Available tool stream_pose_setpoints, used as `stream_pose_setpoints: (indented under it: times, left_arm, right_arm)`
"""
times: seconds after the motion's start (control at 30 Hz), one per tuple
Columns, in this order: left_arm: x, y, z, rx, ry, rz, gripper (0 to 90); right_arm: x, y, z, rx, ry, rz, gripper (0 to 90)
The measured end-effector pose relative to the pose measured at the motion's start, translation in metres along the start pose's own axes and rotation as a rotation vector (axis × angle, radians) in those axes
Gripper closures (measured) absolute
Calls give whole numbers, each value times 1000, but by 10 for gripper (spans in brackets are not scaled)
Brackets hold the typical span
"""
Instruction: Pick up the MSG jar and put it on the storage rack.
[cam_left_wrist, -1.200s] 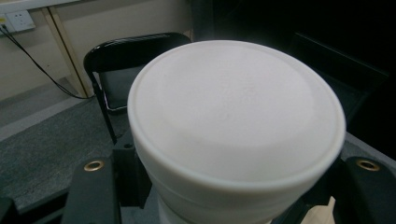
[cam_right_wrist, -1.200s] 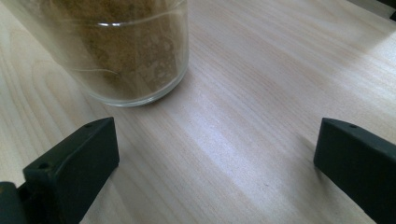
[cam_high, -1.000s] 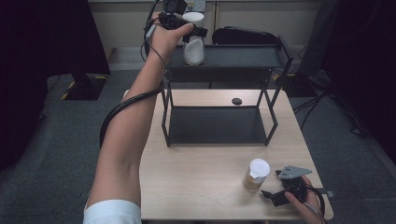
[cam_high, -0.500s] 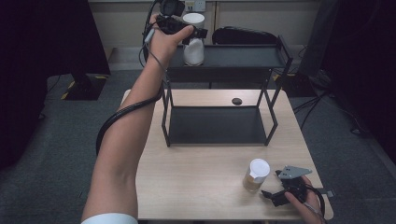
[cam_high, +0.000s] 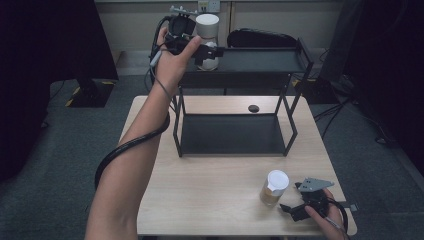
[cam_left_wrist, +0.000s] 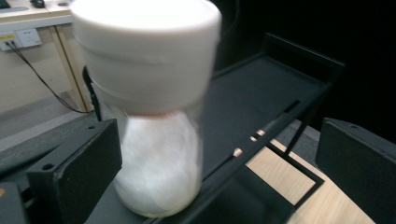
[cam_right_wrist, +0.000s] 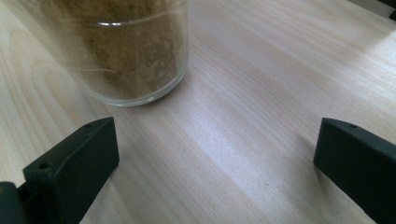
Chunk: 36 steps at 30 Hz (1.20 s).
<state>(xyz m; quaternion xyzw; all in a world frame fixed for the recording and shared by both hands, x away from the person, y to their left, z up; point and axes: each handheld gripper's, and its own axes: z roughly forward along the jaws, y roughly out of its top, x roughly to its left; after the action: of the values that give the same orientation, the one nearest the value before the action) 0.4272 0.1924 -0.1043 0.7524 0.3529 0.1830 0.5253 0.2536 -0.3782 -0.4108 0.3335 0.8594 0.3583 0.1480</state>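
A glass jar (cam_high: 207, 30) with a white lid and white contents stands upright at the left end of the black rack's top shelf (cam_high: 260, 61). My left gripper (cam_high: 209, 52) is around it. In the left gripper view the jar (cam_left_wrist: 154, 140) sits between the jaws, close to the left one and far from the right. The left gripper (cam_left_wrist: 219, 135) has just been opening and now stands open. A second jar (cam_high: 274, 188) with brown powder and a white lid stands on the wooden table (cam_high: 215, 200) at the front right. My right gripper (cam_high: 292, 210) lies open just right of it, and this jar (cam_right_wrist: 135, 56) is ahead and to the left of the right gripper (cam_right_wrist: 215, 135).
The rack's lower shelf (cam_high: 230, 135) is bare. A small black disc (cam_high: 253, 108) lies on the table behind the rack. A black bag (cam_high: 260, 39) lies on the floor by the wall beyond the table. A thick cable (cam_high: 125, 150) trails along the left forearm.
The left gripper has sunk a little beside the white jar on the top shelf and its jaws have spread off the jar. The right gripper and the brown jar have not moved.
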Motion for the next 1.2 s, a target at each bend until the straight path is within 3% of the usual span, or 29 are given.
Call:
stream_pose_setpoints:
  times: [0.13,0.23,0.33,0.6,0.93,1.2]
  left_arm:
    - [-2,-13,-1,4,-27,17,1]
    - [-2,-19,0,2,-41,13,9]
    - [3,-33,0,-12,-82,-7,10]
    - [3,-62,10,-1,-132,0,8]
    - [5,-94,25,11,-169,-5,8]
    - [6,-111,33,24,-194,-3,8]
  right_arm:
    - [0,0,0,-1,-1,0,0]
    - [0,0,0,-1,-1,0,0]
    - [0,0,0,-1,-1,1,0]
    - [0,0,0,-1,-1,0,0]
    - [1,0,0,-1,-3,3,0]
    - [2,-1,-1,-1,-6,6,0]
